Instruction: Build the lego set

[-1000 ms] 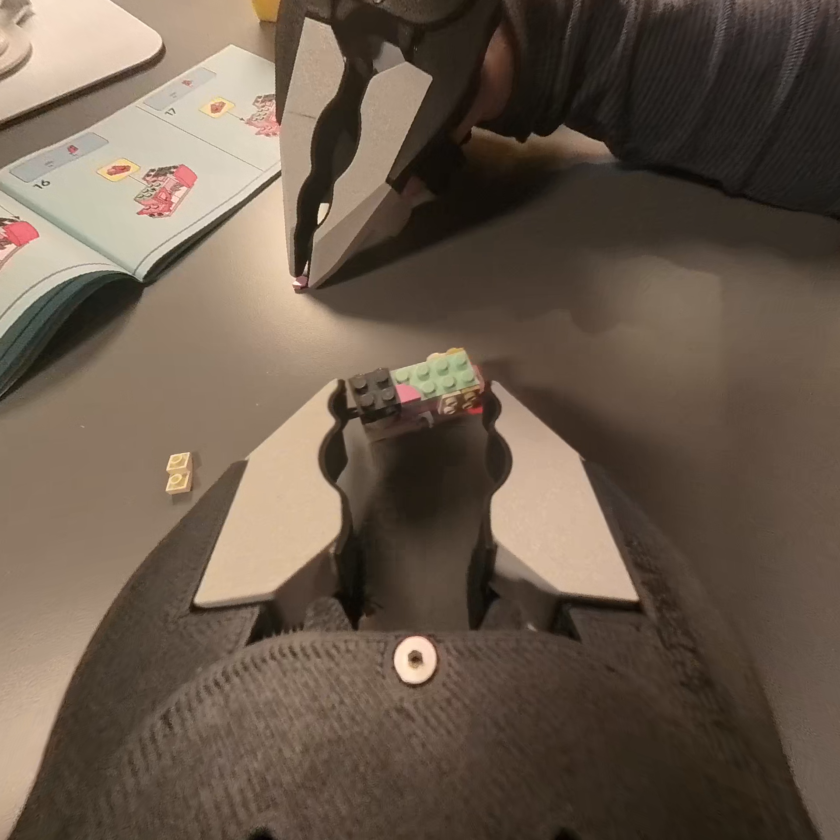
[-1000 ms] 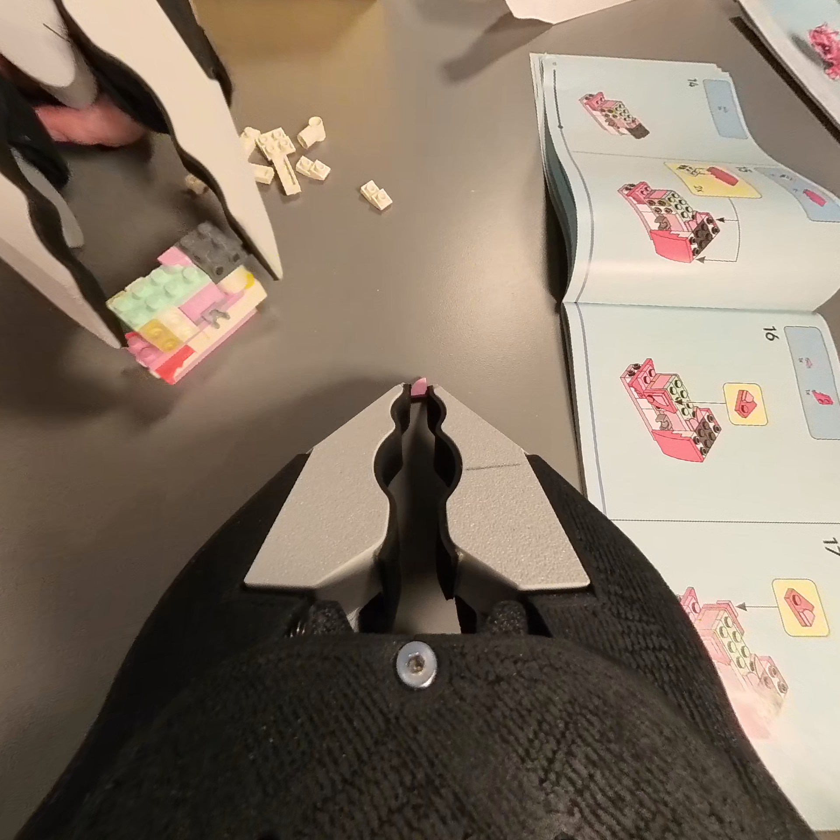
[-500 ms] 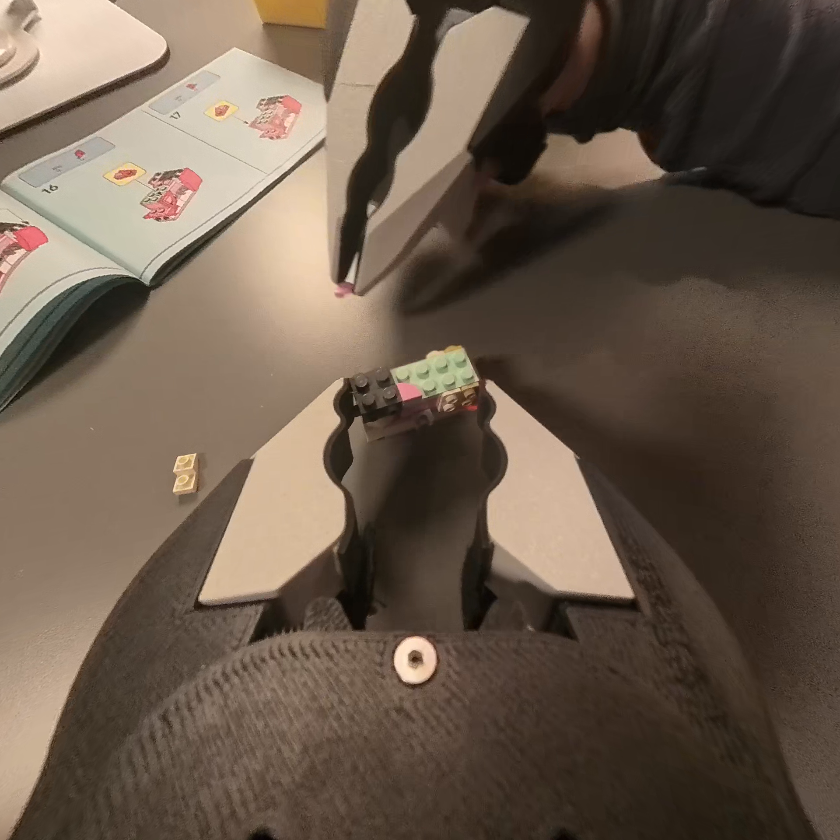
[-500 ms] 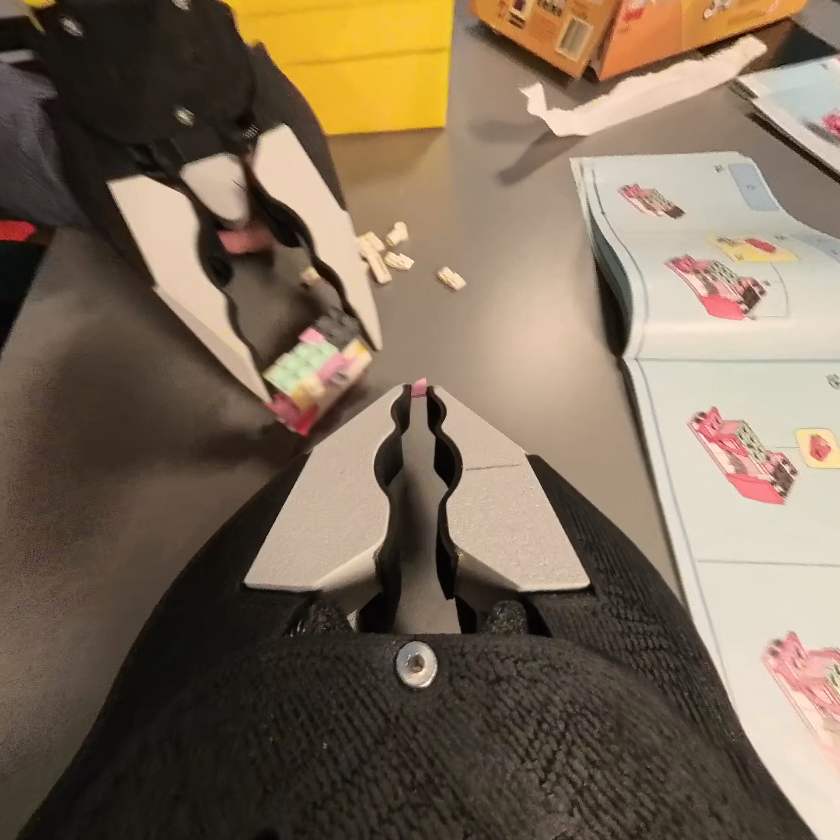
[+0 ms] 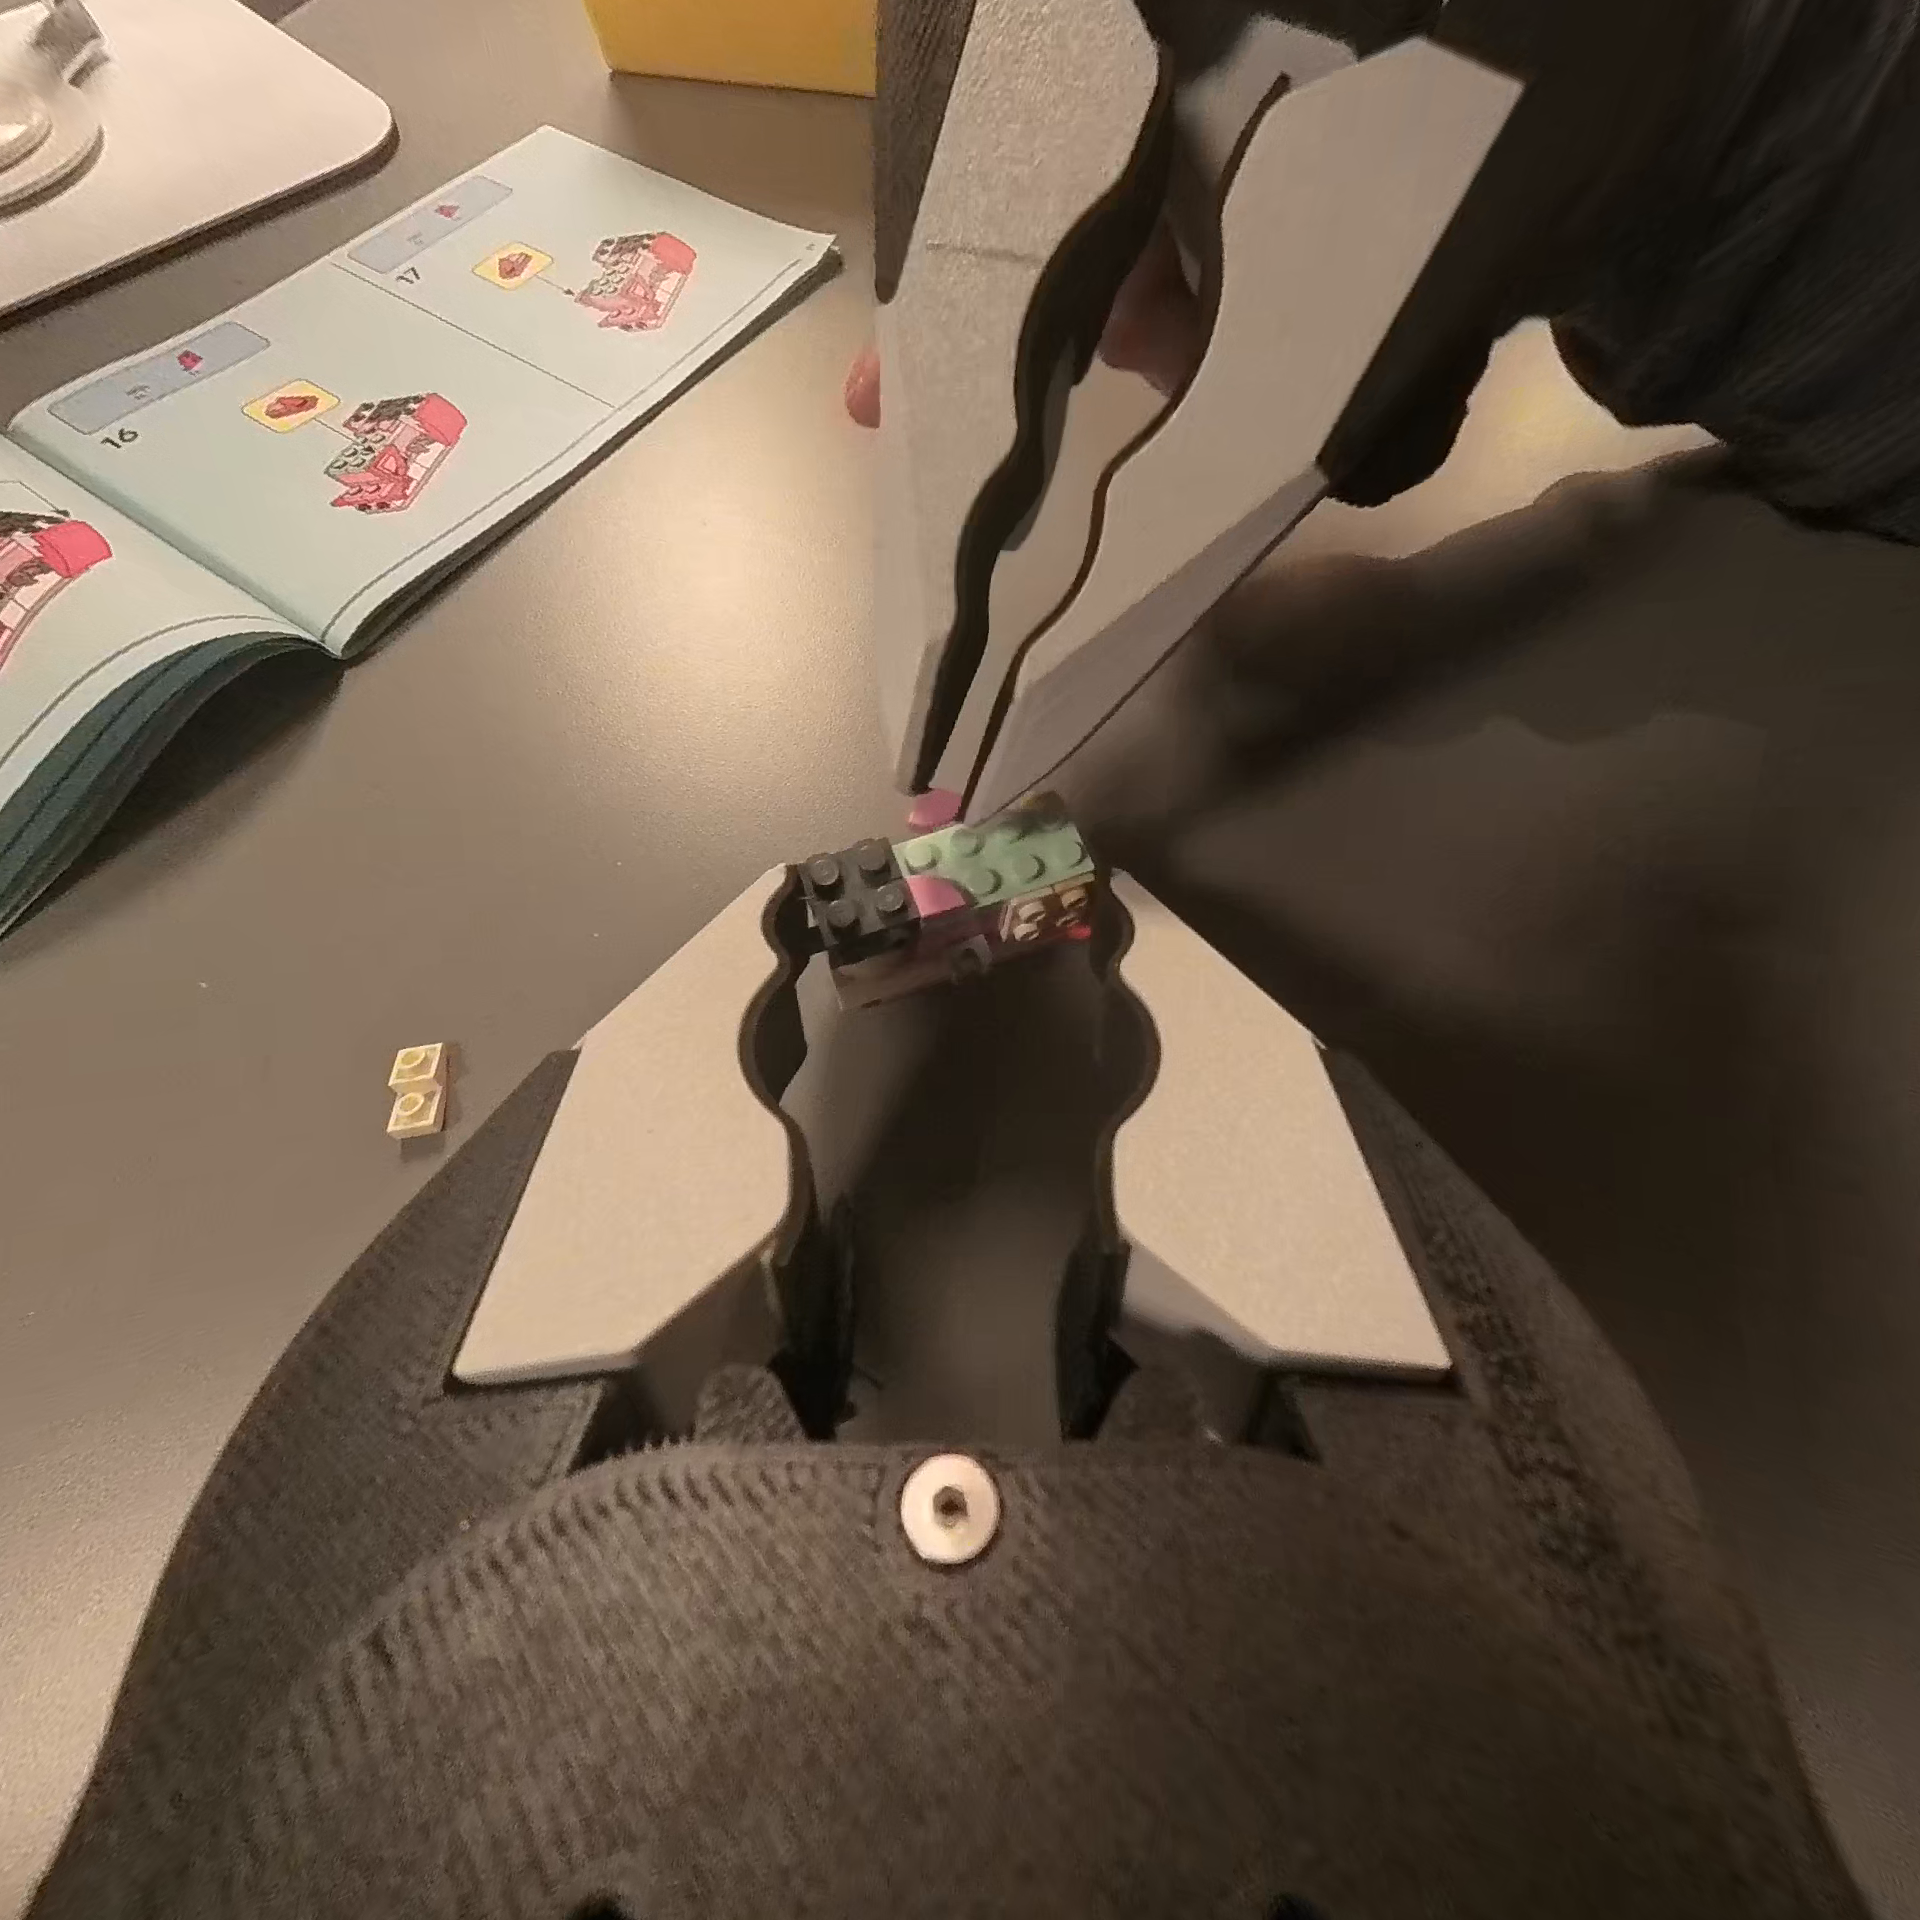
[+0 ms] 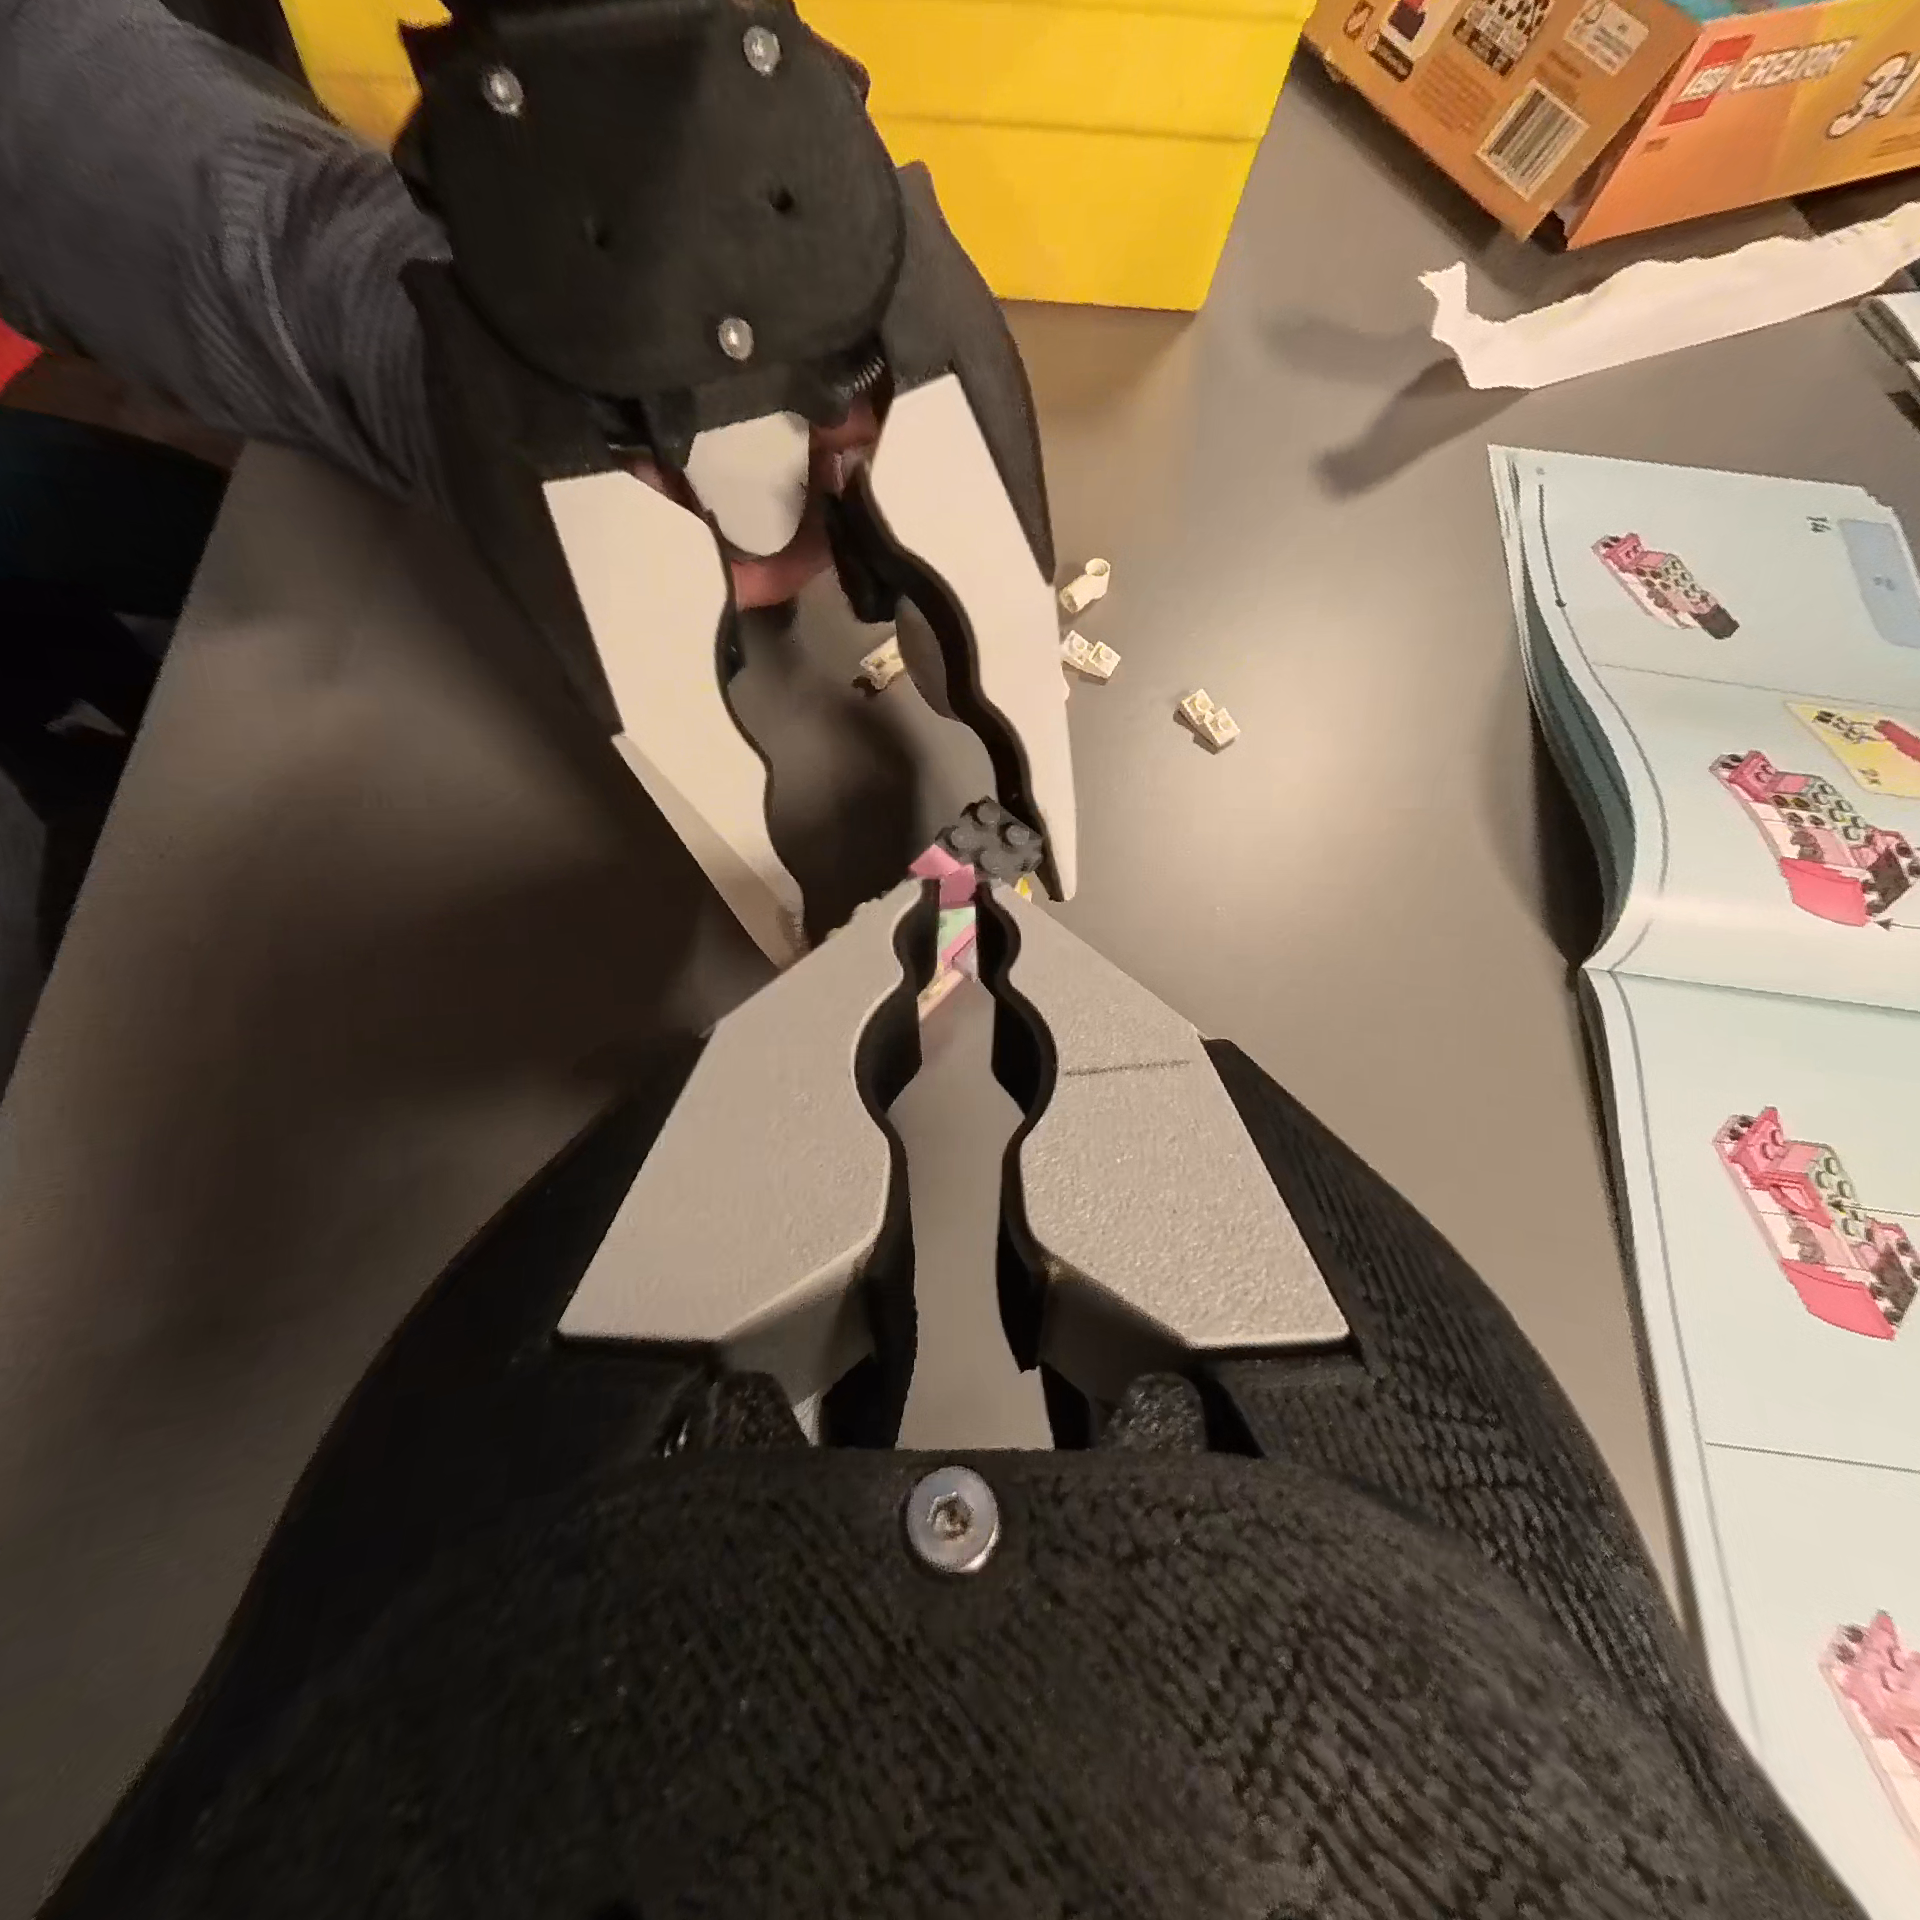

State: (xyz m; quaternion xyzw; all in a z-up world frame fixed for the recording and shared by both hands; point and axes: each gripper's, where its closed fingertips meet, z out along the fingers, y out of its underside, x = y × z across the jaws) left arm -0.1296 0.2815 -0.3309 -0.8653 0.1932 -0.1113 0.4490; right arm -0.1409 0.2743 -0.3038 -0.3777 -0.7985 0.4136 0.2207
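My left gripper [image 5: 951,909] is shut on a small brick model [image 5: 997,868] with a black square brick, a mint-green top and pink and cream sides; its pads press on the model's two ends. My right gripper [image 6: 954,896] is shut on a small pink piece [image 6: 954,881]. In the left wrist view that gripper [image 5: 940,795] comes down from above, and the pink piece [image 5: 932,807] sits just at the far edge of the model's green top. In the right wrist view the model's black brick [image 6: 992,840] shows beyond my tips, between the left gripper's fingers [image 6: 1039,748].
An open instruction booklet [image 5: 343,395] lies to the left, and shows at the right in the right wrist view [image 6: 1766,935]. A cream plate piece [image 5: 419,1093] and loose white pieces [image 6: 1091,655] lie on the dark table. A yellow box [image 6: 1091,135] and cardboard boxes [image 6: 1558,94] stand behind. The tips of both grippers are at nearly the same place.
My right gripper, still shut on the pink piece, has moved from the table by the booklet to just above the model. My left gripper closed a little on the model and keeps hold of it.
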